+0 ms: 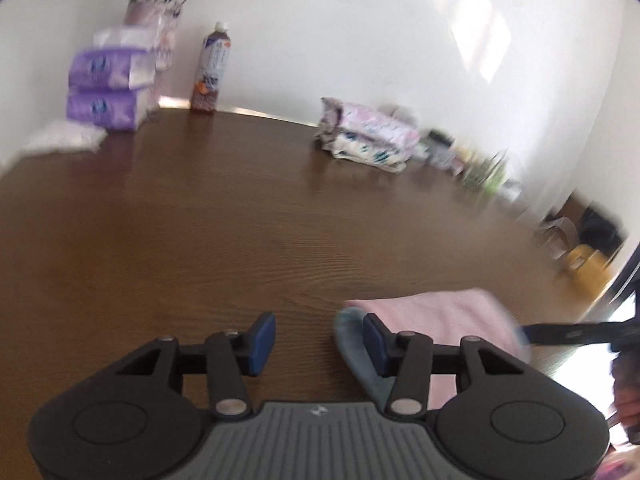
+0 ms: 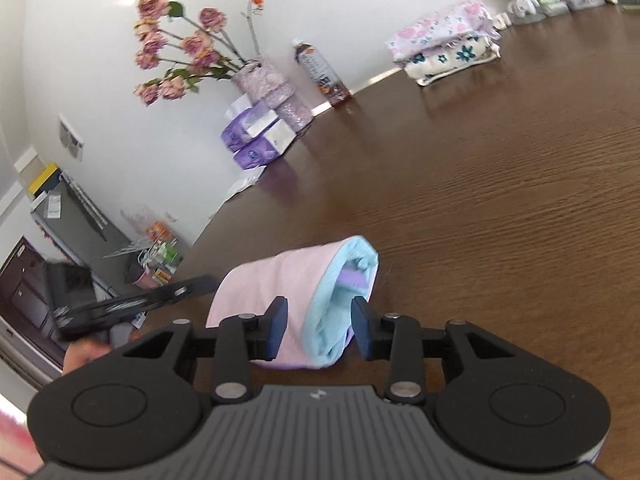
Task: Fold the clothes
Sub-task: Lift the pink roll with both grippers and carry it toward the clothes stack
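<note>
Dark brown wood-grain table [image 1: 200, 220] filling both views. In the left wrist view, left gripper [image 1: 319, 342] held low over bare wood, blue-padded fingers [image 1: 262, 342] spread wide with nothing between them. Folded pink garment with light blue trim [image 1: 440, 320] lying flat on the table at about 4 o'clock, its blue edge passing under the right-hand finger; contact impossible to judge. At 3 o'clock, black fingers of the other gripper reaching in toward the garment's far edge, badly blurred.

In the right wrist view, right gripper [image 2: 320, 328] also parted, jaws wide and clamping nothing. Same pink and blue garment [image 2: 296, 280] straight ahead at 12 o'clock, near the table's front edge, with the blue-trimmed opening [image 2: 340, 308] facing the camera and a strip of purple showing inside. Left-hand pad in front of the pink cloth, right-hand pad just beside the blue trim; touching or not, unclear. At 9 o'clock, the left gripper's black fingers [image 2: 140, 300] tilted toward the pink end, with part of a hand [image 2: 86, 354] below.

Far off at 1 o'clock, stack of folded floral fabrics [image 2: 444, 42] against the white wall. At 11 o'clock, brown drink bottle with white label [image 2: 322, 72], lilac vase of dried pink roses [image 2: 272, 92], and stacked purple tissue packs [image 2: 256, 136].
</note>
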